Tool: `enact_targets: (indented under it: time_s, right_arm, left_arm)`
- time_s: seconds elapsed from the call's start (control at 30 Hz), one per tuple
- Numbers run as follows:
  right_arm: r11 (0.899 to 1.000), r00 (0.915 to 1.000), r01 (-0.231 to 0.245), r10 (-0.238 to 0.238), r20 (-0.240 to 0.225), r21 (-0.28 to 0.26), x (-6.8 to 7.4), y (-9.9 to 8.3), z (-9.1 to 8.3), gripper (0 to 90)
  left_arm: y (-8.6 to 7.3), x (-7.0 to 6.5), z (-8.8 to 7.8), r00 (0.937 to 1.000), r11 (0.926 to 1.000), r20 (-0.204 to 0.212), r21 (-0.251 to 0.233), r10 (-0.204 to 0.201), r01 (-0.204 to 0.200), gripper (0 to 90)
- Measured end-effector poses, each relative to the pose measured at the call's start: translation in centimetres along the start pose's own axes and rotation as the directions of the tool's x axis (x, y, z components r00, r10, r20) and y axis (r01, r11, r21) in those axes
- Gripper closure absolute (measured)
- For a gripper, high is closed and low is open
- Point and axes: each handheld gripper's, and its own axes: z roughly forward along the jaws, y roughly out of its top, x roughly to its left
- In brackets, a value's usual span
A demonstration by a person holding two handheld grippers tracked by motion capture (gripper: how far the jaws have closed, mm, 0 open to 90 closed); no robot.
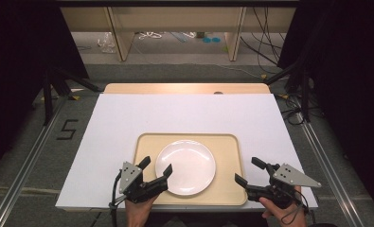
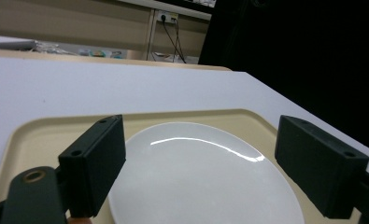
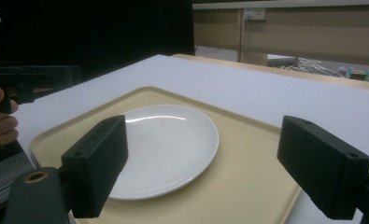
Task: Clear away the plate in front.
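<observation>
Over the near left corner of the tray, the left gripper (image 1: 156, 167) hovers with its jaws spread wide apart and nothing between them. One jaw tip sits above the near left rim of the white plate (image 1: 186, 166), the other above bare tray just left of the plate. In the left gripper view the same gripper (image 2: 201, 158) looks along its two black jaws across the plate (image 2: 201, 177), which lies low between them; whether either jaw touches the plate cannot be told.

At the near right corner of the tray, the right gripper (image 1: 250, 171) is held with its jaws also well apart and empty. One tip is over the tray's near right edge, the other beyond that edge over the white worktop. In the right gripper view this gripper (image 3: 203, 161) faces the plate (image 3: 166, 147) from the side, with the plate lying nearer its left jaw.

The plate rests flat in the middle of the beige tray (image 1: 228, 156), empty and clean, with tray showing all round it. The tray lies on the white worktop (image 1: 128, 118), close to its near edge and about midway between its left and right edges. A person's hands hold both grippers from the near edge.
</observation>
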Motion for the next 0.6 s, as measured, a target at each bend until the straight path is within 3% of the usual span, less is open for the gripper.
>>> enact_targets:
  time_s: [0.03,0.07,0.17,0.47,0.57,0.6]
  right_arm:
    - [1.000,1.0000,0.000,0.000,0.000,0.000,0.0,0.0,0.0,17.1]
    - [1.000,1.0000,-0.002,0.002,0.002,0.000,0.0,0.0,0.0,17.1]
    - [1.000,1.0000,-0.004,0.004,0.003,-0.004,0.0,0.0,0.0,17.0]
    - [1.000,0.9999,-0.011,0.011,0.009,-0.004,-0.1,0.0,-0.1,17.0]
    - [1.000,0.9999,-0.011,0.011,0.008,-0.004,-0.1,0.0,-0.1,17.0]
    - [1.000,0.9999,-0.011,0.011,0.009,-0.004,-0.1,0.0,-0.1,17.0]
  left_arm:
    - [0.0,0.0,0.0,1.0000,1.0000,0.000,0.000,0.000,0.000,16.1]
    - [0.3,0.1,-0.4,0.9994,0.9994,-0.006,-0.010,0.034,-0.034,16.1]
    - [0.4,0.3,-0.7,0.9972,0.9972,0.006,0.003,0.075,-0.075,16.1]
    - [0.8,0.3,-1.2,0.9950,0.9959,0.042,-0.011,0.090,-0.090,16.1]
    - [1.0,-0.1,-1.3,0.9918,0.9938,0.063,-0.012,0.111,-0.110,16.0]
    - [1.1,-0.2,-1.4,0.9876,0.9905,0.076,-0.019,0.137,-0.136,15.9]
